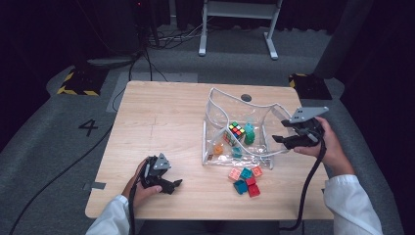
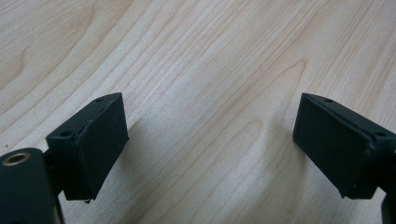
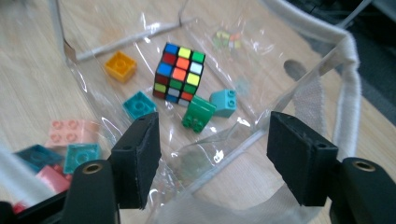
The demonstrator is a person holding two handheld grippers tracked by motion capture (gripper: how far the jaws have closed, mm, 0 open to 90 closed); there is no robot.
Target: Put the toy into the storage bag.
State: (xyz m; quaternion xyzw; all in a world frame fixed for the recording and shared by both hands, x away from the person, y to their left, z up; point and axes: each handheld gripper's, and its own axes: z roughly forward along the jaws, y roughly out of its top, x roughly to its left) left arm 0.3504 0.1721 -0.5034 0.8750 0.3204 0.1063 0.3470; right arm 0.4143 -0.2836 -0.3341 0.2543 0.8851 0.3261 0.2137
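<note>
On table (image 1: 161, 117), clear bag's (image 3: 327, 93) edge sits between open right tongs (image 3: 212, 154).

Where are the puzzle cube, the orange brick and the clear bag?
Puzzle cube (image 3: 180, 74): right gripper view, on its coloured front face.
Orange brick (image 3: 120, 66): right gripper view, on its studded top.
Clear bag (image 1: 215, 105): high view, on its left transparent wall.

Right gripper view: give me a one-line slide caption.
Open right gripper at the rim of a clear bag holding a puzzle cube and toy bricks.
</note>
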